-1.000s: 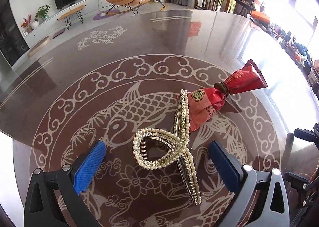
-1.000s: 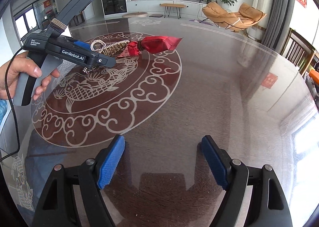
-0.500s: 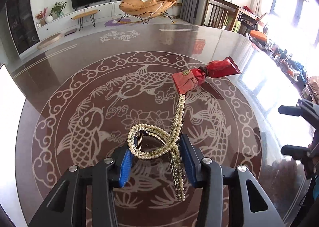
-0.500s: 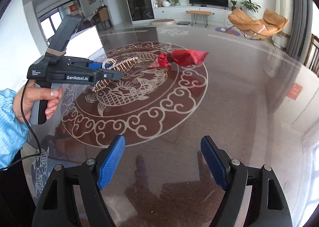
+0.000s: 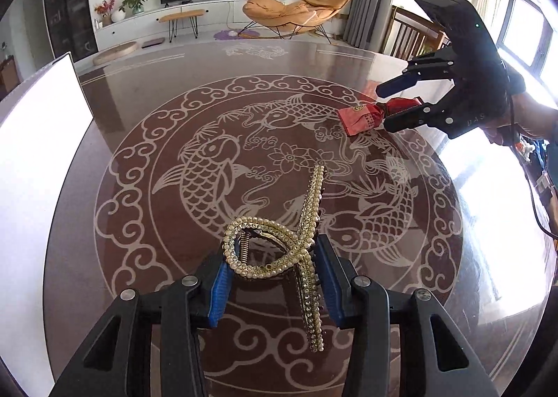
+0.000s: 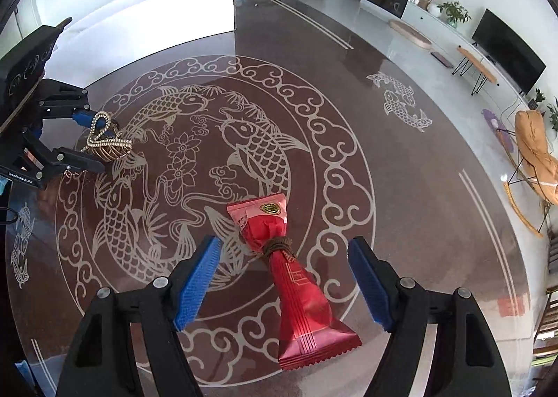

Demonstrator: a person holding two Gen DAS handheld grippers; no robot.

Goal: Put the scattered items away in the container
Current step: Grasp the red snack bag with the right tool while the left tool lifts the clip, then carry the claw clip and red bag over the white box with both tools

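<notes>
My left gripper [image 5: 272,278] is shut on a gold pearl-studded hair claw clip [image 5: 279,250] and holds it above the dark round table; the clip also shows in the right wrist view [image 6: 106,139], between the left gripper's jaws. My right gripper [image 6: 284,278] is open, its blue pads on either side of a red snack packet [image 6: 293,278] tied in the middle, which lies on the table. The left wrist view shows the packet [image 5: 369,116] between the right gripper's fingers [image 5: 401,81].
A white open box [image 6: 195,9] stands at the far left edge of the table, also seen in the left wrist view [image 5: 38,125]. The table [image 6: 401,139] bears a koi and cloud pattern. Chairs and living-room furniture lie beyond it.
My left gripper closed on the hair clip and lifted it back from the packet. My right gripper travelled across the table to straddle the red packet.
</notes>
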